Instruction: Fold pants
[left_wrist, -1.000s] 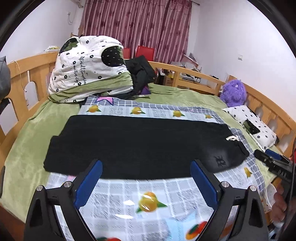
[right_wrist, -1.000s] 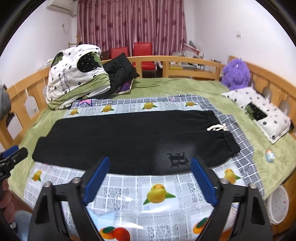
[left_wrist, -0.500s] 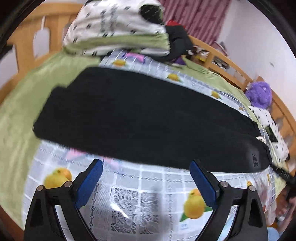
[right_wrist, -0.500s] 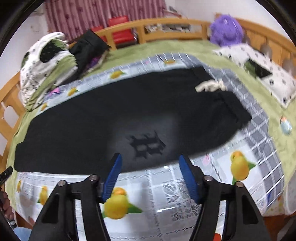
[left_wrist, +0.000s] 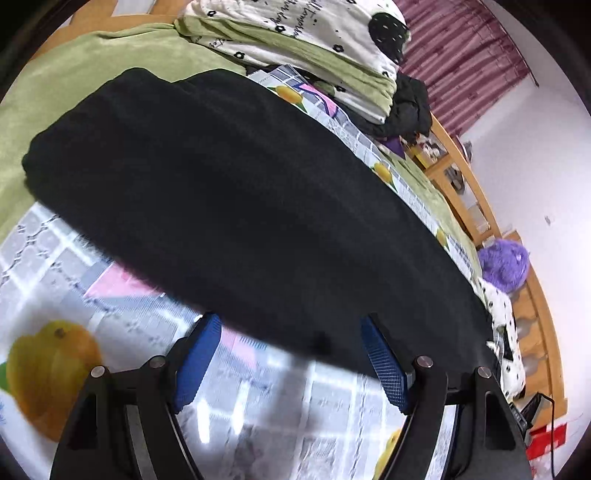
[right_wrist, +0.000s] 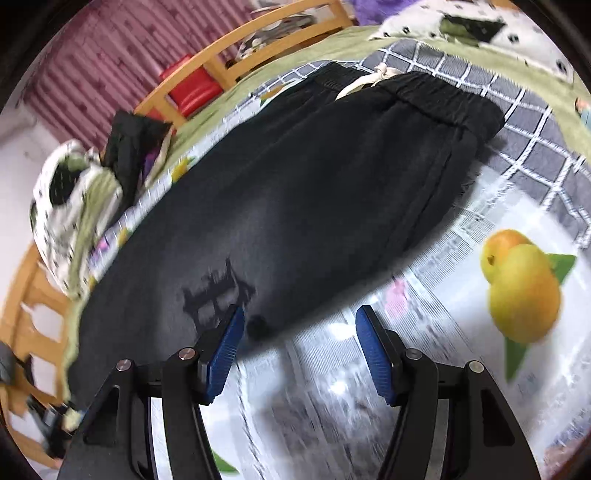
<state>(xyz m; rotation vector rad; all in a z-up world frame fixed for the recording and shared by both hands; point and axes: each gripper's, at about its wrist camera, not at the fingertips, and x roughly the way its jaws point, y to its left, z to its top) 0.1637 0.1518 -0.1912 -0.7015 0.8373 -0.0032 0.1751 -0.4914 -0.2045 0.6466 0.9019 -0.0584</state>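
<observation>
In the left wrist view, the black pants (left_wrist: 236, 192) are seen laid flat across the fruit-printed sheet (left_wrist: 66, 280) on the bed, with green bedding (left_wrist: 74, 74) beyond them at the left. The left gripper (left_wrist: 291, 354) is held low over the pants' near edge; its jaws are closing, the hem is seen just ahead of the blue pads (left_wrist: 197, 365), and nothing is pinched yet. A folded quilt (left_wrist: 295, 40) is piled at the far side, and a purple plush toy (left_wrist: 504, 264) sits at the right by the wooden rail.

In the right wrist view, the pants (right_wrist: 314, 192) are shown with their logo (right_wrist: 218, 291) near the left pad and the elastic waistband (right_wrist: 436, 99) at the far right. The right gripper (right_wrist: 299, 347) is parted, its pads (right_wrist: 375, 354) astride the near edge without pressing it.
</observation>
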